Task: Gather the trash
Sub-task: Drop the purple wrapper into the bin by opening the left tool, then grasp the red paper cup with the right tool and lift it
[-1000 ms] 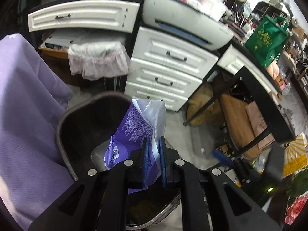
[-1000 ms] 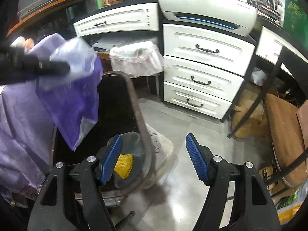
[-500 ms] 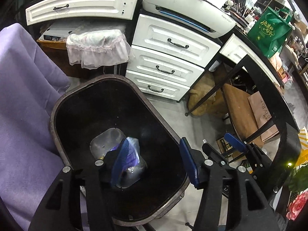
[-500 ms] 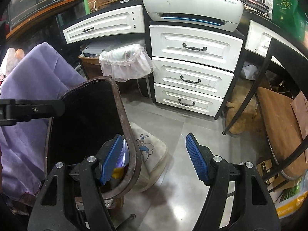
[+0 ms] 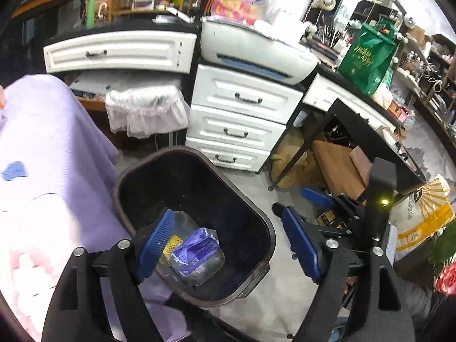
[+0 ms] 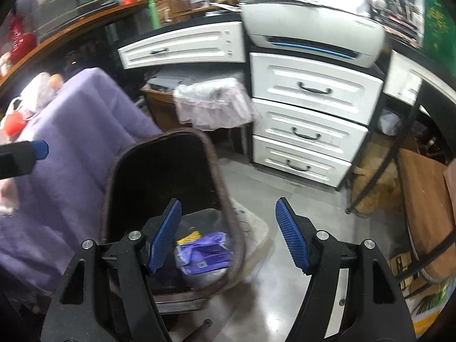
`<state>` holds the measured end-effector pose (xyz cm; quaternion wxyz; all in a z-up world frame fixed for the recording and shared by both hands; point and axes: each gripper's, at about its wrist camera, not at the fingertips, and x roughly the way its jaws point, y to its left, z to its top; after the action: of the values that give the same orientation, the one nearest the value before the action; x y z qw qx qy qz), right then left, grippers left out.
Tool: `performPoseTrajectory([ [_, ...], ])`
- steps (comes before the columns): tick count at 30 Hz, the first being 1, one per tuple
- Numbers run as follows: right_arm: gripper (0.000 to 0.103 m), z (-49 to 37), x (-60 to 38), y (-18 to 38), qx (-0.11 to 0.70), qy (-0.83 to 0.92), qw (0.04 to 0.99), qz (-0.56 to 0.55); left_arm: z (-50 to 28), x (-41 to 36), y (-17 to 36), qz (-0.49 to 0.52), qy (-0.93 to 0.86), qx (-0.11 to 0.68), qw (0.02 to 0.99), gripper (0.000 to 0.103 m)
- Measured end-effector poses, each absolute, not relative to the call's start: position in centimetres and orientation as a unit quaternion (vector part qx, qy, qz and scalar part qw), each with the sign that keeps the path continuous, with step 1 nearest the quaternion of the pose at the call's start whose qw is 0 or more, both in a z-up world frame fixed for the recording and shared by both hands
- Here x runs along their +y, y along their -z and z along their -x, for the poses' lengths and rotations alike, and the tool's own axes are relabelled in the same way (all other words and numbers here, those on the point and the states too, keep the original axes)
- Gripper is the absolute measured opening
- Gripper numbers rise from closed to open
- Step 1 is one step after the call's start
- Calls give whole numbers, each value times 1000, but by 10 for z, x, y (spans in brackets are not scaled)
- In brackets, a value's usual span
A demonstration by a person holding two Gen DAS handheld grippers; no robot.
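Observation:
A dark brown waste bin (image 5: 258, 218) (image 6: 213, 159) stands on the grey floor. At its bottom lies a purple plastic wrapper (image 5: 196, 249) (image 6: 206, 252) on a clear plastic container (image 5: 199, 270), with a yellow piece (image 5: 171, 243) (image 6: 188, 237) beside it. My left gripper (image 5: 228, 242) hangs above the bin, its jaws opening, nothing between them. My right gripper (image 6: 228, 235) stands open and empty over the bin's right rim. One blue tip of the left gripper (image 6: 38, 149) shows at the left edge of the right wrist view.
A lilac cloth (image 5: 54, 154) (image 6: 77, 142) drapes furniture left of the bin. Behind stand a white drawer unit (image 5: 242, 119) (image 6: 307, 122) with a printer (image 5: 256, 48) on top and a small bin with a frilled liner (image 5: 145, 108). A black desk frame (image 5: 327, 131), boxes and bags crowd the right.
My left gripper let go of the purple wrapper, which dropped into the bin, then opened wide and pulled back upward. The right gripper rose slightly and stayed open.

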<state>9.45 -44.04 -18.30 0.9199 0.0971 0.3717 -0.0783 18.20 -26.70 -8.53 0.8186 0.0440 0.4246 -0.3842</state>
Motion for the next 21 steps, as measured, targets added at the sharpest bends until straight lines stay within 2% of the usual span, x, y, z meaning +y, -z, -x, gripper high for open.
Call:
performPoseTrajectory([
  [14,69,-126,-325,116,335,-99,937,-20,-163,-153,36,-15,310,356,881,90],
  [17,76,-132,-287,101,329,-152,932,3,-158,-119,28,-17,261,338,904,92],
  [21,77,-139,-231,80,316,-217,922,45,-152,-70,17,-17,183,317,930,95],
])
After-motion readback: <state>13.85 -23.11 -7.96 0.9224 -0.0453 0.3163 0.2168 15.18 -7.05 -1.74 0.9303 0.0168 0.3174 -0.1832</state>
